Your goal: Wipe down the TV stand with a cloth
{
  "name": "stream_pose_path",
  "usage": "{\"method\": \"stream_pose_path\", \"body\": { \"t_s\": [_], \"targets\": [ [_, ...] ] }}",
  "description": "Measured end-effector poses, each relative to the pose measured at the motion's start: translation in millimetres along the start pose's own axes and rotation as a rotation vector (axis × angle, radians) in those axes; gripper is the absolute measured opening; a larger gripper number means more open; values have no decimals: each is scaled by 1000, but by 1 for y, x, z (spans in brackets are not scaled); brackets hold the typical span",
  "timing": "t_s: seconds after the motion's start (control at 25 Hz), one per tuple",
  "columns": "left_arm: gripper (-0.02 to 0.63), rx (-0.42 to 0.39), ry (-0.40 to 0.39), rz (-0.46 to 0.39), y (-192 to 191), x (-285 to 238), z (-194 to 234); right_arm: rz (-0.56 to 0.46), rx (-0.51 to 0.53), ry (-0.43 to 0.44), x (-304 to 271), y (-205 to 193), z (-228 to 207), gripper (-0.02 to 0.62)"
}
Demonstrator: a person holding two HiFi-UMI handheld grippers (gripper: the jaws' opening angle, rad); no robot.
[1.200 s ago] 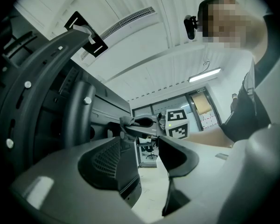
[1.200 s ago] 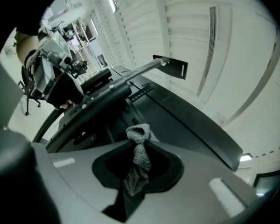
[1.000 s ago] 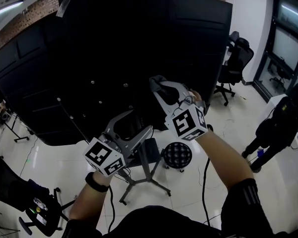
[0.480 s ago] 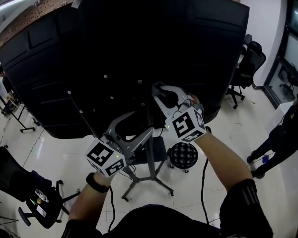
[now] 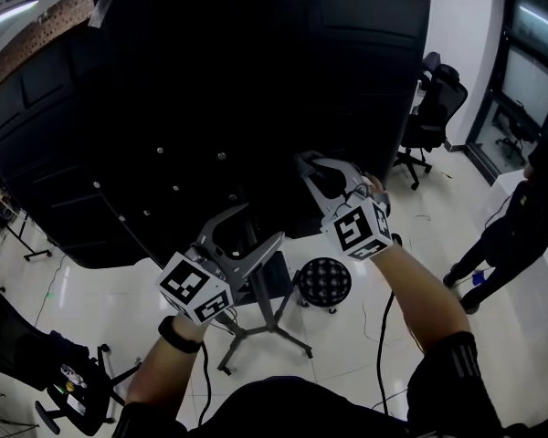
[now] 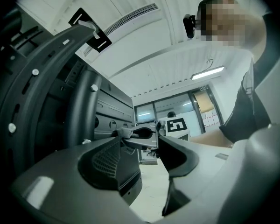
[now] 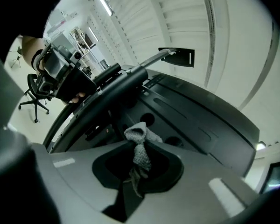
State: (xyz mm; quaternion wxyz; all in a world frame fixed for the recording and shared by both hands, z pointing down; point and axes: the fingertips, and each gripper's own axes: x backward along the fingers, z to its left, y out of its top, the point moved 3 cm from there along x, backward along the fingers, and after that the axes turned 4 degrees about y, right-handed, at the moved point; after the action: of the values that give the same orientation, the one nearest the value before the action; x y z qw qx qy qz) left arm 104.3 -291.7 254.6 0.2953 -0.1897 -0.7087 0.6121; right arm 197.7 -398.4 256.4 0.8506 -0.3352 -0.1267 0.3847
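The TV's black back fills the upper head view, on a stand with a dark pole and splayed grey legs. My right gripper is raised close to the TV's lower back and is shut on a grey knitted cloth. The cloth sticks out past the right gripper, just in front of the stand's pole. My left gripper is lower, beside the pole, open and empty. The left gripper looks past the pole at the cloth.
A round black stool stands right of the stand's legs. Office chairs are at the far right, and another chair is at the lower left. A person in dark clothes stands at the right. A cable lies on the white floor.
My right gripper with the cloth has shifted slightly to the right along the TV's lower back. The left gripper has stayed about where it was.
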Motion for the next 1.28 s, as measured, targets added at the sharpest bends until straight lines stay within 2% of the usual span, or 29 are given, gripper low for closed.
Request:
{"method": "stream_pose_path", "body": {
  "t_s": [0.36, 0.6, 0.72, 0.88, 1.08, 1.28],
  "targets": [
    [278, 8, -45, -2, -2, -17, -14, 86, -41, -81, 25, -36, -30, 44],
    [278, 10, -47, 2, 1, -6, -13, 64, -29, -108, 31, -19, -32, 44],
    [278, 7, -41, -9, 3, 8, -5, 9, -17, -132, 34, 13, -33, 44],
    [278, 2, -26, -26, 8, 40, 8, -76, 12, -122, 30, 73, -15, 44],
    [278, -21, 2, -32, 34, 101, 29, -129, 71, -99, 14, 163, 20, 46],
    [278, -39, 55, -53, 58, 173, 70, -183, 110, -63, -22, 244, 64, 46]
  ]
}}
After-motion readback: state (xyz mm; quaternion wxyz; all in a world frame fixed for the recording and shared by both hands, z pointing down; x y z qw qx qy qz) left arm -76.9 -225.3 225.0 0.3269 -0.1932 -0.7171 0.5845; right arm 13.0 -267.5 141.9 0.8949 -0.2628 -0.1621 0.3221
